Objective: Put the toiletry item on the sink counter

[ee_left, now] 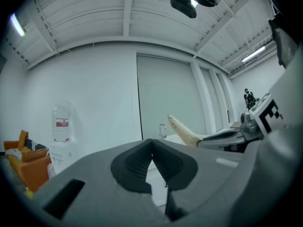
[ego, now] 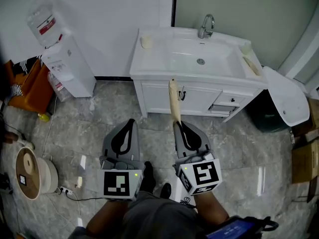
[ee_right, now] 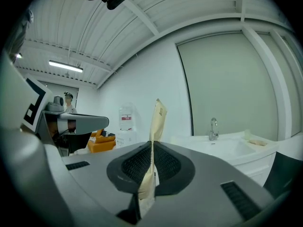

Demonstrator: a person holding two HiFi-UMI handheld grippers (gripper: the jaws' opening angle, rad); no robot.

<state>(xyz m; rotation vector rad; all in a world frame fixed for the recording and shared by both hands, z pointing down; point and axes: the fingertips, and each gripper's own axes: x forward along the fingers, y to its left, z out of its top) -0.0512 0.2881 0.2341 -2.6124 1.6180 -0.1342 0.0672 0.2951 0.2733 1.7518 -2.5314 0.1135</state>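
Item: toiletry item (ego: 173,101), a flat cream-coloured tube or sachet, taken at its lower end by the right gripper (ego: 177,125), whose jaws are clamped on it; the right gripper view shows the pack standing upright out of the pads, most of its length free above them. Location: in the air over the tiled floor (ego: 99,118), well apart from the sink counter (ego: 149,63), which lies at 12 o'clock from the grippers. Left gripper (ego: 130,122): jaws pressed together on nothing, held just beside the right one at its 9 o'clock. Counter fittings: basin (ego: 199,59) filling the middle, tap (ego: 206,26) at the back, a pale lump (ego: 146,41) at the 10 o'clock corner, a long pale object (ego: 250,66) along the 3 o'clock edge. Hazards, as judged: the hold takes only one end of a thin, limp-looking pack, so a quick swing toward the counter may bend it or work it out of the pads; the flat ledges round the basin look narrow, so a release too near the middle would likely send it sliding into the bowl; a set-down at either side risks knocking the things already there. A cable (ego: 75,195) on the floor at 8 o'clock lies off the direct path and seems a small concern
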